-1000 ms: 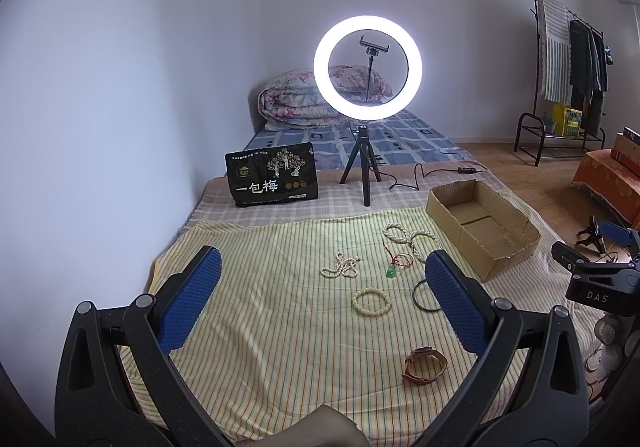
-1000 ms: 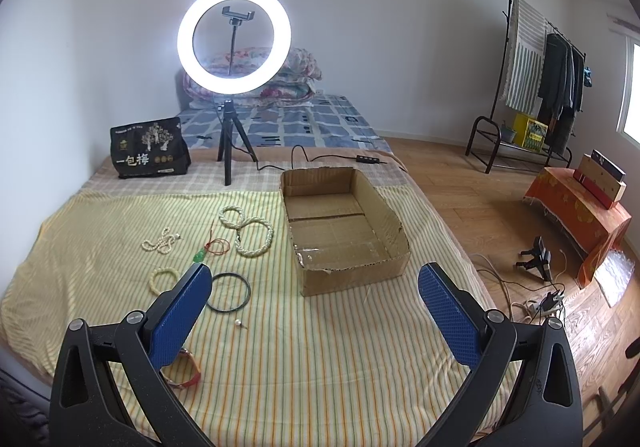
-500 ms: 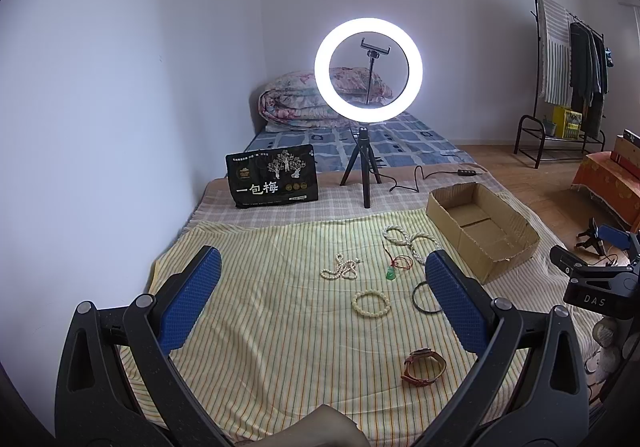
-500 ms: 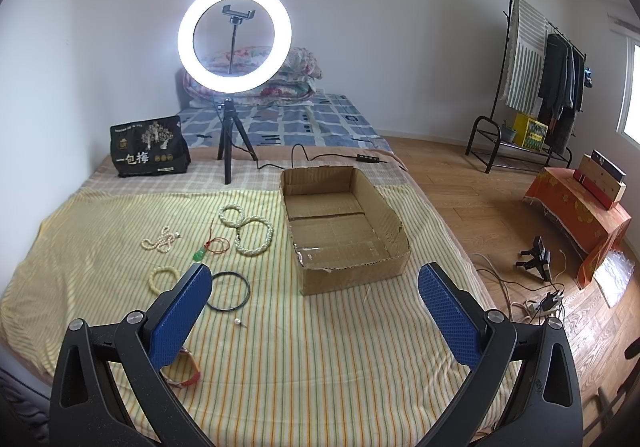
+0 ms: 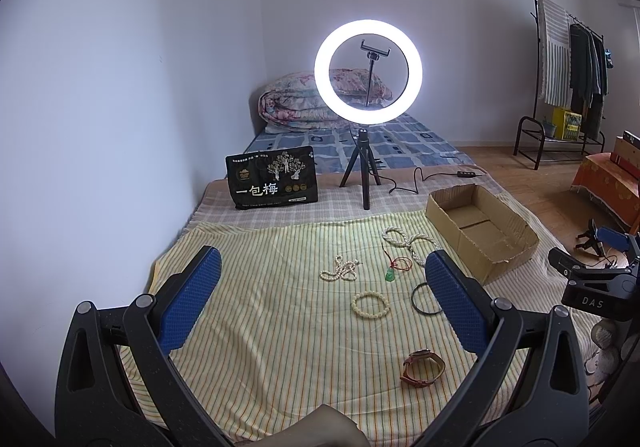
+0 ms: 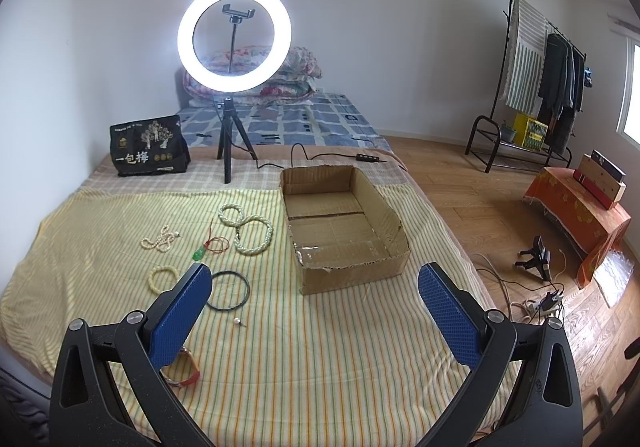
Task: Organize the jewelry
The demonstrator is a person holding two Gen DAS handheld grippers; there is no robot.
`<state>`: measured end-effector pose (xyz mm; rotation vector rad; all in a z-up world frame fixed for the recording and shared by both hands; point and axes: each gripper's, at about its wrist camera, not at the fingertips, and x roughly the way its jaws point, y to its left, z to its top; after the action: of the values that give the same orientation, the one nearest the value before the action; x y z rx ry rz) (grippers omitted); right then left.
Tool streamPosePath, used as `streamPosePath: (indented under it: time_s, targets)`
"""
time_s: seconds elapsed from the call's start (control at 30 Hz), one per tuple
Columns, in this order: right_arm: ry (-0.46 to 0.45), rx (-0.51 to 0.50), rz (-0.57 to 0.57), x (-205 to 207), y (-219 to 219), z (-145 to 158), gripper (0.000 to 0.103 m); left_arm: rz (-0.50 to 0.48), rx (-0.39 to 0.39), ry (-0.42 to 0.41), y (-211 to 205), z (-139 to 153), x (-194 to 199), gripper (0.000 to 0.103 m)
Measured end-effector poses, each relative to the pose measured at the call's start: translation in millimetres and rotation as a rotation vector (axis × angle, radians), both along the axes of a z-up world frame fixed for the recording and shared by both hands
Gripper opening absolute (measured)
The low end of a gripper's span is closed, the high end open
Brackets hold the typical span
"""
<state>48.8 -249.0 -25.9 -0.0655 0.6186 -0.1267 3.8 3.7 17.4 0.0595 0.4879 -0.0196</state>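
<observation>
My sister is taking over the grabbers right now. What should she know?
Left gripper: open, holding nothing, above the striped cloth.
Right gripper: open, holding nothing.
Cardboard box: nothing visible inside.
All jewelry lies loose on the cloth, left of the box: pearl necklace, small pearl strand, green pendant on red cord, cream bead bracelet, black ring, tiny earring, brown leather band.
Done: nothing yet. Left: presumably every piece goes into the box.

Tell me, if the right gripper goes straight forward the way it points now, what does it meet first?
Probably the striped cloth just before the cardboard box; the open right gripper points there, though depth is unclear.
</observation>
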Motion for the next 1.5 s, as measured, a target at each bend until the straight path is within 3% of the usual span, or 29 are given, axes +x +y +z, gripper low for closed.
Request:
streamPosePath:
  time_s: [0.93, 1.2, 1.33, 1.5]
  targets:
    - [0.022, -0.018, 0.008, -1.1, 0.3, -11.0, 0.102, 0.020, 0.003, 0.023, 7.6, -6.3, 9.2, 0.103]
    - [0.039, -0.063, 0.079, 2.2, 7.4, -23.0, 0.102, 0.062, 0.033, 0.108, 31.3, -27.2, 33.2, 0.103]
    - [0.095, -0.061, 0.173, 7.1, 13.1, -37.9, 0.102, 0.043, 0.049, 0.201, 44.0, -48.7, 50.7, 0.103]
    - [0.174, -0.130, 0.277, 12.6, 29.2, -54.3, 0.102, -0.031, 0.050, 0.340, 53.9, -82.7, 74.5, 0.103]
